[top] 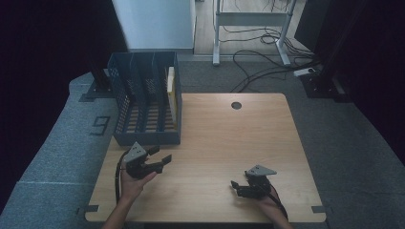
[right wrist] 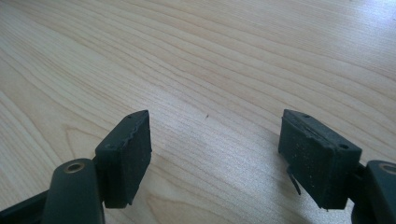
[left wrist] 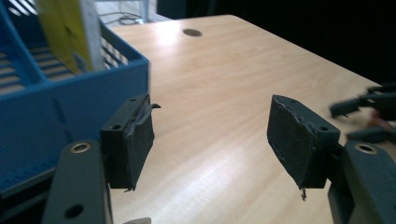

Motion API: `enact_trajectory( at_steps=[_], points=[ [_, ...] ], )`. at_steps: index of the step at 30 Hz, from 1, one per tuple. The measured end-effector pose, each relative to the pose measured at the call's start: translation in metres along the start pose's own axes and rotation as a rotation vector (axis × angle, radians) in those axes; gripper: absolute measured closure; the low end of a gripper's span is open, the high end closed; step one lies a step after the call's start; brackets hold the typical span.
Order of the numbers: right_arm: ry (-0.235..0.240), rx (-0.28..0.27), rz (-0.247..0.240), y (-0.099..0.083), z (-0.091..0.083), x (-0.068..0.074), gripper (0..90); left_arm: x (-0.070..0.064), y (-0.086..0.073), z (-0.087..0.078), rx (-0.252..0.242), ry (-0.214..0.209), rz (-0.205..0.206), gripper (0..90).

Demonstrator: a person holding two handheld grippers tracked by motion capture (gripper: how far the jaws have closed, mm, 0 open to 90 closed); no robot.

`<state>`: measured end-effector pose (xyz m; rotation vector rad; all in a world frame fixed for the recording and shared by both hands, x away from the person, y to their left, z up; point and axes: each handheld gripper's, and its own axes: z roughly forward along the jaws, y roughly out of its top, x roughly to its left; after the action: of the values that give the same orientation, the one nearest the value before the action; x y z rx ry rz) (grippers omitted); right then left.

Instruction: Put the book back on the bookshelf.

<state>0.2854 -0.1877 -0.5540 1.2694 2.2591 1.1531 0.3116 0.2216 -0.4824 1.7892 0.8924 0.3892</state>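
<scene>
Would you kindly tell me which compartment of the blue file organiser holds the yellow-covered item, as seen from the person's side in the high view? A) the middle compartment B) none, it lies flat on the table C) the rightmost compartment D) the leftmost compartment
C: in the high view the yellow-covered item stands on edge in the blue file organiser's rightmost slot, against its right wall; the other slots look empty.

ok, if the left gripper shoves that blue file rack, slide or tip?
Probably slides: the blue file rack sits on a broad base on the smooth wooden table. Likely light, since its slotted walls hold just one yellow booklet. A high push might tip it.
</scene>
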Motion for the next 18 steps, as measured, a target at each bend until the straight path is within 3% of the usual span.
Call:
enact_trajectory(
  at_steps=[3,8,13,18],
  points=[
    [-0.003,0.001,-0.001,0.000,0.000,0.000,24.9,-0.007,-0.008,-0.001,0.021,-0.018,0.010,31.6],
    [-0.003,0.001,-0.002,0.000,0.000,0.000,24.9,-0.015,-0.025,-0.001,0.035,-0.051,-0.015,31.5],
    [-0.006,0.003,-0.004,0.000,0.000,0.001,24.9,-0.017,-0.044,0.001,0.058,-0.068,-0.052,31.8],
    [-0.017,0.006,-0.015,0.000,0.001,0.002,24.9,-0.020,-0.054,0.006,0.097,-0.074,-0.050,31.7]
  ],
)
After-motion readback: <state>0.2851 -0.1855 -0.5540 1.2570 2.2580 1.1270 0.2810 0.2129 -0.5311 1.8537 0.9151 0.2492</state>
